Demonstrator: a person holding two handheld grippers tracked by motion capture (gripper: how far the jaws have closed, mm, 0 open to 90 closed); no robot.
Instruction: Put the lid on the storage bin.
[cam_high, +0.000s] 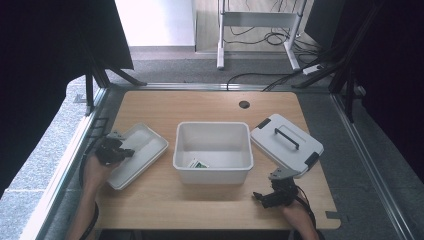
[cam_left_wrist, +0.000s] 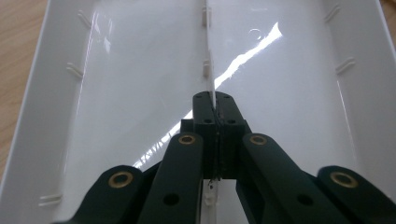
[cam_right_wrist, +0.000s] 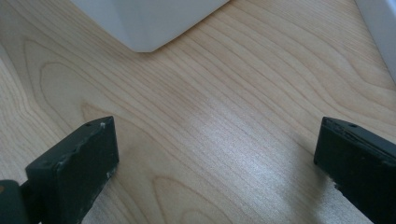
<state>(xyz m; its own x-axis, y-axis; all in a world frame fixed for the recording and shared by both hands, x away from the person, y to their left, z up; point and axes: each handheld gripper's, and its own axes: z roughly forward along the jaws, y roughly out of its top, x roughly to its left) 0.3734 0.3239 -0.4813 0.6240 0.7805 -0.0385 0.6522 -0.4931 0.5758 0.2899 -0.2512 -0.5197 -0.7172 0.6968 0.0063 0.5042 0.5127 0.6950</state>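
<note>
- Right hand-held gripper (cam_high: 276, 194): near right of the tabletop (cam_high: 210, 202), hovering low, jaws spread wide with bare wood between them; nothing held.
- Left hand-held gripper (cam_high: 114, 150): at the near left, jaws pressed together on the thin central rib (cam_left_wrist: 208, 70) of a white tray-like lid (cam_high: 136, 155), which lies inner side up.
- White open bin (cam_high: 213, 152): centre of the tabletop, between both grippers; a small green-and-white item (cam_high: 197, 163) lies on its floor.
- White lid with black handle (cam_high: 286, 143): just right of the bin, tilted.
- Cable hole (cam_high: 244, 104): far centre.
</note>
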